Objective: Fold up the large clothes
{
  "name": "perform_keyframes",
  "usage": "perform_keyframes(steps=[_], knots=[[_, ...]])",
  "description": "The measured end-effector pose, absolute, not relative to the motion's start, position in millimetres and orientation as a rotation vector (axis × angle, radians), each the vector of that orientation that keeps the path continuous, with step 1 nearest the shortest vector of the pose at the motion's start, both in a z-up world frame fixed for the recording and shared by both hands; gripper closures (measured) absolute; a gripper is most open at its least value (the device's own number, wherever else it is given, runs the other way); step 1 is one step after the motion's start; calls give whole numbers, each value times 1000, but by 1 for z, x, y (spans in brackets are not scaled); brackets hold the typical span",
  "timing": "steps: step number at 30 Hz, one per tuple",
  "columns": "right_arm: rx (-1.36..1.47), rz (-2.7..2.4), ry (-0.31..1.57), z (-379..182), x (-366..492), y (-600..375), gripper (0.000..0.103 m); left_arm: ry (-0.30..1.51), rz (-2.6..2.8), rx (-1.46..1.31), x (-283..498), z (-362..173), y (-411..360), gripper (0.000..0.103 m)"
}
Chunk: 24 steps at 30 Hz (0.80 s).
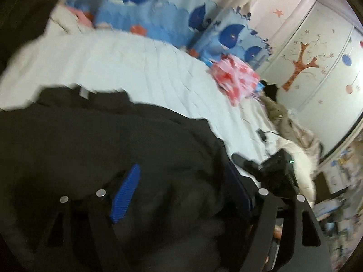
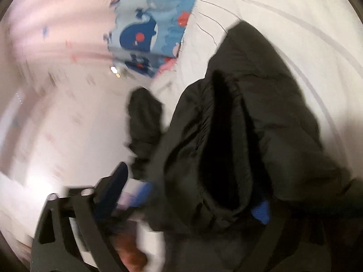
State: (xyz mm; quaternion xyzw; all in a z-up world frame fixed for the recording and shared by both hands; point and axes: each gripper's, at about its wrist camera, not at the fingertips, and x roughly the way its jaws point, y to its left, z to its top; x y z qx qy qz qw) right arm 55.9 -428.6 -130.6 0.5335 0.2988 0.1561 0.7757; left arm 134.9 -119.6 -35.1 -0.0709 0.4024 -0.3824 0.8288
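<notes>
The left gripper (image 1: 181, 195) is angled down over a black padded jacket (image 1: 109, 140) that is spread on the near part of a white quilted bed (image 1: 127, 61); its fingers are seen wide apart, one blue pad (image 1: 126, 192) lying against the dark cloth, with fabric between them but no pinch visible. The right gripper (image 2: 195, 195) is held closer to level, its fingers also spread, a bunched fold of the jacket (image 2: 238, 136) filling the gap; whether the pads press on it cannot be told through the blur. A pink patterned bundle (image 1: 236, 79) is seen far right on the bed, near a whale-print blue cover (image 1: 158, 11).
</notes>
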Motion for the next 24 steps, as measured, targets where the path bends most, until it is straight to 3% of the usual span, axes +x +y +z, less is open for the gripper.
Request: perform_keyframes(steps=[2,4,5,9,12,18,24], knots=[[1057,302,676,-124,58,-420,64,802,-706,-77,135,-28,-105,25],[988,270,668,-117,56,-417,84,762,-562,2,138,-24,-86,25],[963,257,635,-109,52,-418,86,750,-528,10,140,-23,-78,25],[810,179,470,-57,28,-422,88,704,-412,-69,149,-20,-33,19],[745,98,459,-49,22,-425,88,716,-336,-112,160,-35,-16,16],[943,14,721,-141,49,-448,88,823,-275,-57,178,-101,-19,16],[992,-24,733,-154,52,-452,88,790,-250,27,168,-102,-30,16]])
